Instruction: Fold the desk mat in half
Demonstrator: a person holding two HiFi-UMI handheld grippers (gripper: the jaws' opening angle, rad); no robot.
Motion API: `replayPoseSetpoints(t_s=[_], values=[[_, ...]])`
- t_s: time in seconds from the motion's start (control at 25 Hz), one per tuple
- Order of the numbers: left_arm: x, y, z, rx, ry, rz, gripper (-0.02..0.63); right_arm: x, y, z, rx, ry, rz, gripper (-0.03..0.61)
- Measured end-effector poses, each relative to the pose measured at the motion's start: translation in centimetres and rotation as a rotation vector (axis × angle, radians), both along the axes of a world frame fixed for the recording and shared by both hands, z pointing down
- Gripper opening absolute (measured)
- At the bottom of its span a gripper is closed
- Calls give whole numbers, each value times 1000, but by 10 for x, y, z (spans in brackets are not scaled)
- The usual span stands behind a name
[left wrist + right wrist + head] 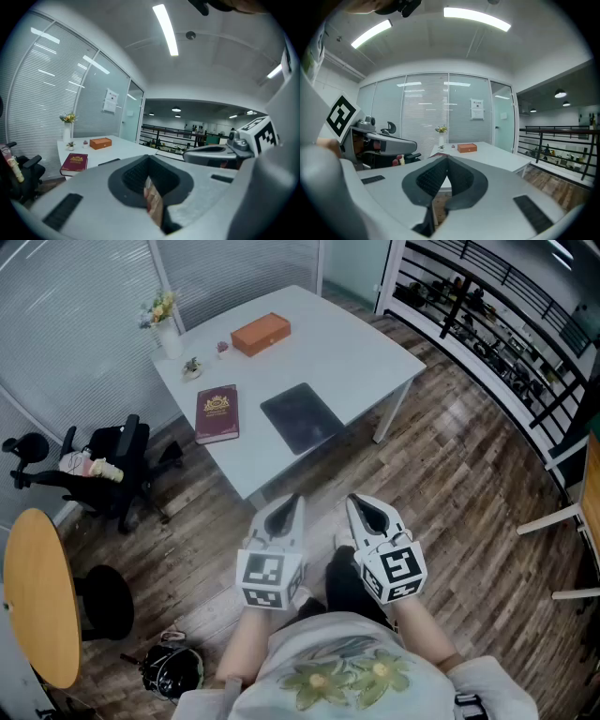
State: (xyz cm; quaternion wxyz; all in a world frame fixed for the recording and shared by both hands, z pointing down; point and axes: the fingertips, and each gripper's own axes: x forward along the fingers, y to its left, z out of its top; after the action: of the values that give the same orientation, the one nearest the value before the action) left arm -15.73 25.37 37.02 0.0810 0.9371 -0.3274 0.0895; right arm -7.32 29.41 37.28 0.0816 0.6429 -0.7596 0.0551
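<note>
The dark grey desk mat (300,416) lies flat and unfolded near the front of the white table (361,352). In the left gripper view only its near edge shows as a thin dark strip, the mat (108,161). My left gripper (293,500) and right gripper (355,503) hang side by side over the wooden floor, short of the table's near corner. Both are shut with nothing between their jaws. In its own view the left gripper (149,158) points at the table; the right gripper (446,160) does the same.
A dark red book (217,413) lies left of the mat. An orange box (261,334), a small plant (192,367) and a vase of flowers (165,326) stand at the back. A black office chair (112,465) and a round wooden table (37,596) are at left, a railing (506,315) at right.
</note>
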Motion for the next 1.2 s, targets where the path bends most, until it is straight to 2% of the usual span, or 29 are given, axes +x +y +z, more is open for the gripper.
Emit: replayPoseSetpoints(t_s=[0.56,0.6,0.68,0.72,0.88,1.04,1.2], values=[[28,-26,10,34,-79,-10,6,29,-25,11,-37,23,-48,26],[32,-30,10,33,-79,-4,16,32,-29,12,-42,23,-56,45],[39,-36,11,34,-89,13,73,38,-38,14,-55,23,-76,125],[43,-39,12,35,-100,20,124,42,-43,15,-60,25,-85,140],[55,-57,23,38,-170,35,224,61,-64,20,-80,43,-120,176],[64,-84,32,41,-238,33,238,78,-91,28,-116,79,-172,183],[73,-105,42,19,-269,21,238,95,-114,35,-151,104,-206,183]])
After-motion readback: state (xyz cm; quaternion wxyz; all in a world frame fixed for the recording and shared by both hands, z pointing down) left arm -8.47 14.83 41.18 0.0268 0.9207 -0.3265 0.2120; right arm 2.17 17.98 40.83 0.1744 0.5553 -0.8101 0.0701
